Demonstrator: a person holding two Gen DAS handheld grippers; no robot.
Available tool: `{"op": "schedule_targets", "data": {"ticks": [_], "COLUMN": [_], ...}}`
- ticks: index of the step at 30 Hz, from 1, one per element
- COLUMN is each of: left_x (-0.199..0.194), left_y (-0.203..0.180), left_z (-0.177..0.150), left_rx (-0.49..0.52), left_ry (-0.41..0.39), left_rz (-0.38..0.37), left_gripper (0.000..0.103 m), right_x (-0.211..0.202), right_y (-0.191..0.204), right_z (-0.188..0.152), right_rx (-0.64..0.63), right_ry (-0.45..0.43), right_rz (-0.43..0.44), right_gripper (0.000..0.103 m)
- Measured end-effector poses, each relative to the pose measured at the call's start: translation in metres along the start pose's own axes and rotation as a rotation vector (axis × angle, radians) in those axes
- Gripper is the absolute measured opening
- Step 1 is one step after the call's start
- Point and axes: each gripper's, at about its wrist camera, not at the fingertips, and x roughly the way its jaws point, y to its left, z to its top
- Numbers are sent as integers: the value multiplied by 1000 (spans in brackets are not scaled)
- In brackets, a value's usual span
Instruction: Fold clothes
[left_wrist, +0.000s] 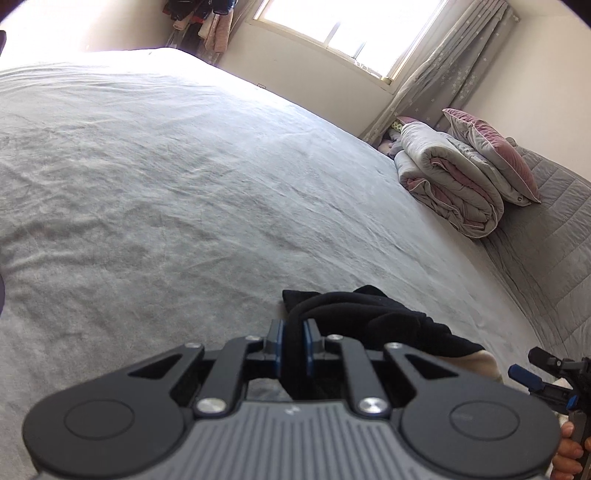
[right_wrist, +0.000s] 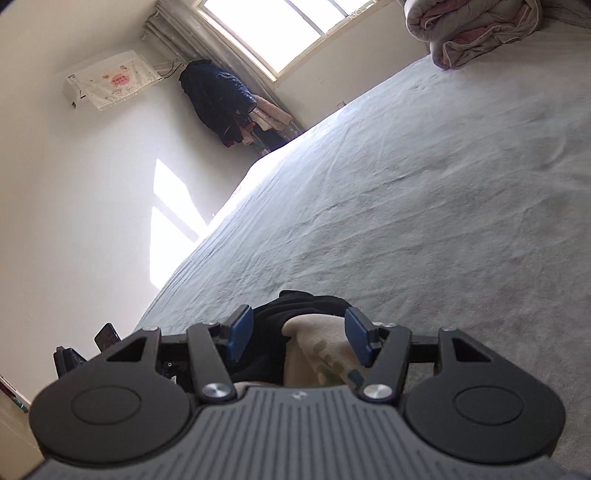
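Up close in the left wrist view, we see the left gripper (left_wrist: 294, 341) with its blue pads pinching a thick fold of a black garment (left_wrist: 369, 317), which trails off to the right over the grey bedsheet (left_wrist: 166, 184). A cream-coloured piece of clothing (left_wrist: 484, 363) peeks out from under the black one at its right end. Farther right, we spot the right gripper (left_wrist: 532, 373) at the frame edge, and a hand (left_wrist: 567, 448) on its handle. A rolled quilt (left_wrist: 450, 181) and a pink pillow (left_wrist: 495, 155) sit at the far side.

Next, in the right wrist view, we find the right gripper (right_wrist: 299, 338) with its jaws spread apart. The black garment (right_wrist: 288, 314) and the cream piece (right_wrist: 314, 343) lie between the pads, but we cannot tell whether either pad touches them. Hanging clothes (right_wrist: 221, 103) show by the window (right_wrist: 266, 33).
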Motion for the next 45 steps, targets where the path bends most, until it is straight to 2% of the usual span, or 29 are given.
{"op": "schedule_targets", "data": {"ticks": [4,9,12,17,21,25,27,31,33,36,38,40,41,42,45], "left_x": [-6,-16,-14,-6,-4,-2,5,12,14,16,17,19,19,19,18], "left_y": [13,24,35,55,52,45,47,47,43,37,34,30,29,27,20], "left_z": [2,3,1,-8,-12,-15,-18,-22,-23,-24,-24,-23,-23,-22,-20], "left_rx": [9,63,51,-94,-106,-101,-147,-193,-188,-182,-166,-161,-163,-167,-163], "left_ry": [-2,-25,-2,81,99,116,147,167,168,172,170,167,164,160,128], "left_rz": [106,234,284,229,187,147,101,58,52,38,41,35,31,26,21], "left_gripper": [11,11,11,14,44,51,52,52,52,52,46,29,25,16,15], "right_x": [9,9,16,32,41,43,46,56,58,53,47,43,42,41,33], "right_y": [-18,-19,-14,-9,-5,1,8,28,41,59,62,64,65,65,69], "right_z": [-4,-13,-20,-33,-43,-50,-56,-75,-86,-95,-95,-95,-94,-93,-87], "right_rx": [65,70,53,31,27,50,34,-42,-121,-240,-269,-284,-291,-298,-313], "right_ry": [18,75,106,170,219,247,284,372,381,344,317,288,273,258,196], "right_rz": [-61,-70,-68,-56,-31,11,50,113,123,106,98,86,80,74,57], "right_gripper": [60,60,60,60,61,63,63,63,49,36,32,29,27,25,23]}}
